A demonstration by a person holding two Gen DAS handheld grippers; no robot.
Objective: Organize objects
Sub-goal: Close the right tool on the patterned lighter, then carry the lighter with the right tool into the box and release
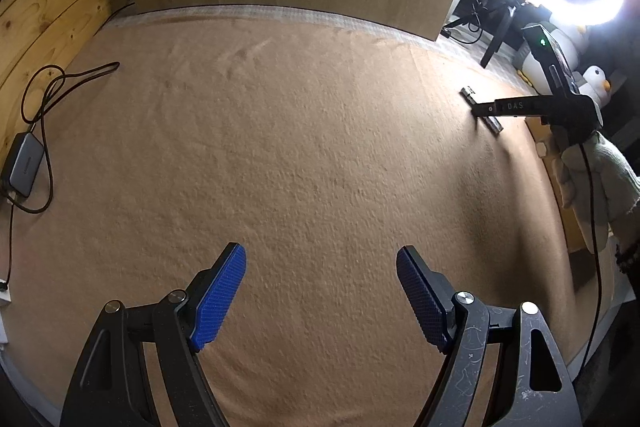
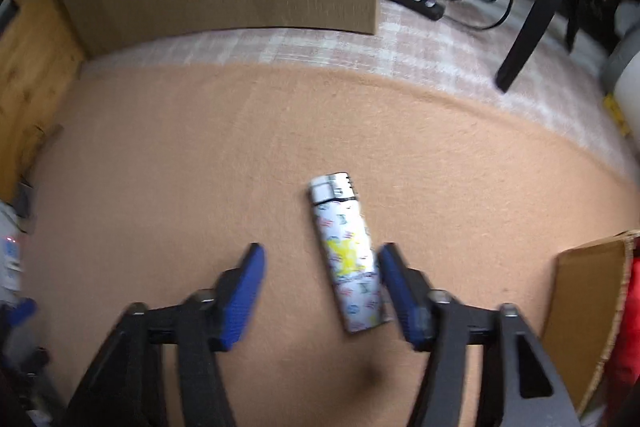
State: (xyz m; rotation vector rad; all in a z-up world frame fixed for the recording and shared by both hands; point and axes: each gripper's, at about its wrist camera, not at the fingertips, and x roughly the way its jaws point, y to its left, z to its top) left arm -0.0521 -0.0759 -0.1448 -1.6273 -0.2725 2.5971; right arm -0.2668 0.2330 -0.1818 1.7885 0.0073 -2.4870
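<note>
Lighter [image 2: 347,259] flat on tabletop [image 2: 160,167], between right tongs [image 2: 320,283]: apart, right pad apparently touching, blurred. Centre across body before clamping; squeeze square, lift straight. Left tongs [image 1: 320,291] apart, empty; keep clear.

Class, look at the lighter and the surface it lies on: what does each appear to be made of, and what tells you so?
Lighter: likely a plastic body, smooth with a printed white pattern, and a shiny cap that reflects light, probably metal.
Surface: a tan cloth, matte and fuzzy with soft wrinkles, probably felt or fleece.
</note>
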